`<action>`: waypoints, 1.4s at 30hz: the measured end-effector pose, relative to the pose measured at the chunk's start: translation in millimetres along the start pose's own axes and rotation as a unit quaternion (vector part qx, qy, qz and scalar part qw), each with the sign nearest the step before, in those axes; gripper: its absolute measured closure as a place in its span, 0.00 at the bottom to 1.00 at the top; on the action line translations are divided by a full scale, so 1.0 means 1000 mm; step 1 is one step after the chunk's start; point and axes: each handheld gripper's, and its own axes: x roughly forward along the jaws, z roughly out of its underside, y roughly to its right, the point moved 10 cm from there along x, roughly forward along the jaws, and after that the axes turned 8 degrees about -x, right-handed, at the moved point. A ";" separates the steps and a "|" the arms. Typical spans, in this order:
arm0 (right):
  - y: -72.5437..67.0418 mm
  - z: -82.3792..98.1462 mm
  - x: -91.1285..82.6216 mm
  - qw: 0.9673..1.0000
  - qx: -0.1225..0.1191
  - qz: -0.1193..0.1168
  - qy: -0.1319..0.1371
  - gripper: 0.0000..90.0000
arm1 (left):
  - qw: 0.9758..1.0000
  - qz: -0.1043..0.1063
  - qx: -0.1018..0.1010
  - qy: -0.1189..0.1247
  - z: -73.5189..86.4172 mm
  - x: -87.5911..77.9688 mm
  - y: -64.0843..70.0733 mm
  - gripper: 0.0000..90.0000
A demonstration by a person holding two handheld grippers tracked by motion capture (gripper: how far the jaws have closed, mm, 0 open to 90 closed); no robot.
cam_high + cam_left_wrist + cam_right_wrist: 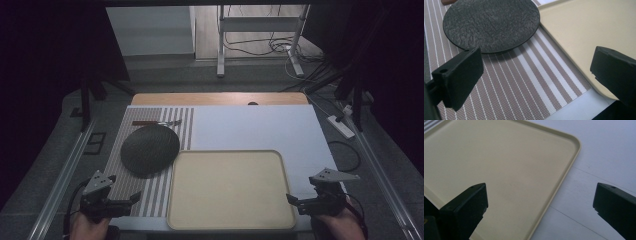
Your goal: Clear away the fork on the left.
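Both grippers hang wide open, empty: left gripper [131,198] over the striped woven placemat [524,82] near the round dark textured plate [149,149], right gripper [294,200] beside the beige plastic tray [230,187].

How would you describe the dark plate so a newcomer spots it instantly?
Find the white table; its left strip is covered by a brown-and-white striped placemat. On that mat, just left of the big beige tray, sits the dark plate. It is the only round, charcoal, rough-textured thing there, unlike the slim utensil lying behind it.
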 end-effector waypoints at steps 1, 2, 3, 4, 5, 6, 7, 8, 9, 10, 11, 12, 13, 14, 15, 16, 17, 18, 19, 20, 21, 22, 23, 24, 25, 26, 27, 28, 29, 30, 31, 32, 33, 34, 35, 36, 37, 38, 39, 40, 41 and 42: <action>0.000 0.000 0.000 1.000 0.000 0.000 0.000 0.00 | 1.000 -0.002 -0.001 -0.002 0.000 0.001 0.000 0.00; 0.000 0.000 0.000 1.000 0.000 0.000 0.000 0.00 | 1.000 -0.002 0.000 -0.005 0.000 0.002 -0.001 0.00; 0.000 0.000 0.000 1.000 0.000 0.000 0.000 0.00 | 1.000 -0.001 -0.002 -0.007 -0.001 0.003 0.000 0.00; 0.000 0.000 0.000 1.000 0.000 0.000 0.000 0.00 | 1.000 -0.001 -0.004 -0.008 -0.001 0.004 -0.001 0.00; 0.000 0.000 0.000 1.000 0.000 0.000 0.000 0.00 | 1.000 0.000 -0.004 -0.010 -0.001 0.005 -0.001 0.00; 0.000 0.000 0.000 1.000 0.000 0.000 0.000 0.00 | 1.000 0.001 -0.007 -0.011 -0.002 0.006 -0.001 0.00; 0.000 0.000 0.000 1.000 0.000 0.000 0.001 0.00 | 1.000 0.003 -0.007 -0.012 -0.003 0.007 0.000 0.00; 0.000 0.000 0.000 1.000 0.000 0.000 0.001 0.00 | 1.000 0.005 -0.009 -0.012 -0.003 0.008 0.000 0.00; 0.000 0.000 0.000 1.000 0.000 0.000 0.000 0.00 | 1.000 0.006 -0.008 -0.013 -0.004 0.009 0.000 0.00; 0.000 0.000 0.000 1.000 0.000 -0.001 0.000 0.00 | 1.000 0.007 -0.008 -0.016 -0.004 0.009 0.001 0.00; 0.000 0.000 0.000 1.000 0.000 -0.001 0.000 0.00 | 1.000 0.010 -0.008 -0.016 -0.005 0.010 0.001 0.00; 0.000 0.000 0.000 1.000 0.000 0.000 0.000 0.00 | 1.000 0.012 -0.007 -0.017 -0.005 0.011 0.001 0.00; 0.000 0.000 0.000 1.000 0.000 -0.001 0.000 0.00 | 1.000 0.012 -0.006 -0.019 -0.006 0.012 0.002 0.00; 0.000 0.000 0.000 1.000 0.000 -0.001 0.000 0.00 | 1.000 0.012 -0.003 -0.020 -0.006 0.013 0.002 0.00; 0.000 0.000 0.000 1.000 0.000 -0.001 0.000 0.00 | 1.000 0.013 -0.001 -0.020 -0.007 0.013 0.002 0.00; 0.000 0.000 0.000 1.000 0.000 -0.001 0.000 0.00 | 1.000 0.014 0.001 -0.020 -0.008 0.014 0.002 0.00; 0.000 0.000 0.000 1.000 0.000 -0.002 0.001 0.00 | 1.000 0.015 0.002 -0.021 -0.009 0.015 0.002 0.00; 0.000 0.000 0.000 1.000 0.000 -0.002 0.001 0.00 | 1.000 0.016 0.004 -0.020 -0.010 0.016 0.002 0.00; 0.000 0.000 0.000 1.000 0.000 -0.001 0.000 0.00 | 1.000 0.017 0.006 -0.020 -0.010 0.016 0.002 0.00; 0.000 0.000 0.000 1.000 0.000 -0.001 0.000 0.00 | 1.000 0.020 0.007 -0.019 -0.011 0.017 0.002 0.00; 0.000 0.000 0.000 1.000 0.000 -0.001 0.000 0.00 | 1.000 0.021 0.008 -0.021 -0.012 0.018 0.002 0.00; 0.000 0.000 0.000 1.000 0.000 -0.001 0.000 0.00 | 0.999 0.023 0.009 -0.021 -0.012 0.019 0.001 0.00; 0.000 0.000 0.000 1.000 -0.001 -0.001 0.000 0.00 | 0.999 0.025 0.007 -0.021 -0.013 0.020 0.001 0.00; 0.000 0.000 0.000 1.000 0.000 -0.002 0.000 0.00 | 0.999 0.026 0.005 -0.021 -0.013 0.020 0.000 0.00; 0.000 0.000 0.000 1.000 0.000 -0.002 0.000 0.00 | 0.999 0.028 0.003 -0.020 -0.014 0.021 0.000 0.00; 0.000 0.000 0.000 1.000 0.000 -0.002 0.000 0.00 | 0.999 0.030 0.002 -0.020 -0.014 0.021 -0.001 0.00; 0.000 0.000 0.000 1.000 0.000 -0.002 0.000 0.00 | 0.999 0.031 0.001 -0.020 -0.015 0.022 -0.002 0.00; 0.000 0.000 0.000 1.000 -0.001 -0.002 0.000 0.00 | 0.999 0.031 0.000 -0.020 -0.015 0.022 -0.002 0.00; 0.000 0.000 0.000 1.000 0.000 -0.002 0.000 0.00 | 0.999 0.032 0.000 -0.019 -0.016 0.022 -0.003 0.00; -0.001 0.000 0.000 1.000 0.000 -0.003 0.000 0.00 | 0.999 0.032 0.000 -0.018 -0.016 0.023 -0.004 0.00; -0.001 0.000 0.000 1.000 -0.001 -0.003 0.000 0.00 | 0.999 0.031 0.000 -0.019 -0.017 0.023 -0.004 0.00; -0.001 0.000 0.000 1.000 -0.001 -0.003 0.000 0.00 | 0.999 0.030 0.001 -0.020 -0.017 0.024 -0.005 0.00; -0.001 0.000 0.000 1.000 -0.001 -0.003 0.000 0.00 | 0.999 0.029 0.000 -0.019 -0.018 0.024 -0.005 0.00; -0.001 0.000 0.000 1.000 -0.001 -0.003 0.000 0.00 | 0.999 0.029 0.000 -0.018 -0.019 0.025 -0.006 0.00; -0.001 0.000 0.000 1.000 -0.001 -0.003 0.000 0.00 | 0.999 0.028 0.000 -0.019 -0.019 0.025 -0.006 0.00; -0.001 0.000 0.000 1.000 -0.001 -0.003 0.000 0.00 | 0.999 0.029 0.000 -0.018 -0.021 0.025 -0.006 0.00; -0.001 0.000 0.000 1.000 -0.001 -0.003 0.000 0.00 | 0.999 0.029 -0.001 -0.016 -0.022 0.026 -0.006 0.00; -0.001 0.000 0.000 1.000 -0.001 -0.003 0.000 0.00 | 0.999 0.028 -0.002 -0.015 -0.023 0.026 -0.007 0.00; -0.001 0.000 0.000 1.000 -0.001 -0.003 0.000 0.00 | 0.999 0.028 -0.002 -0.015 -0.024 0.027 -0.007 0.00; -0.001 0.000 0.000 1.000 -0.001 -0.004 0.000 0.00 | 0.999 0.029 -0.003 -0.015 -0.025 0.027 -0.007 0.00; -0.001 0.000 0.000 1.000 -0.001 -0.004 0.000 0.00 | 0.999 0.030 -0.005 -0.016 -0.026 0.028 -0.007 0.00; -0.001 0.000 0.000 1.000 -0.001 -0.004 0.000 0.00 | 0.999 0.030 -0.007 -0.019 -0.026 0.029 -0.007 0.00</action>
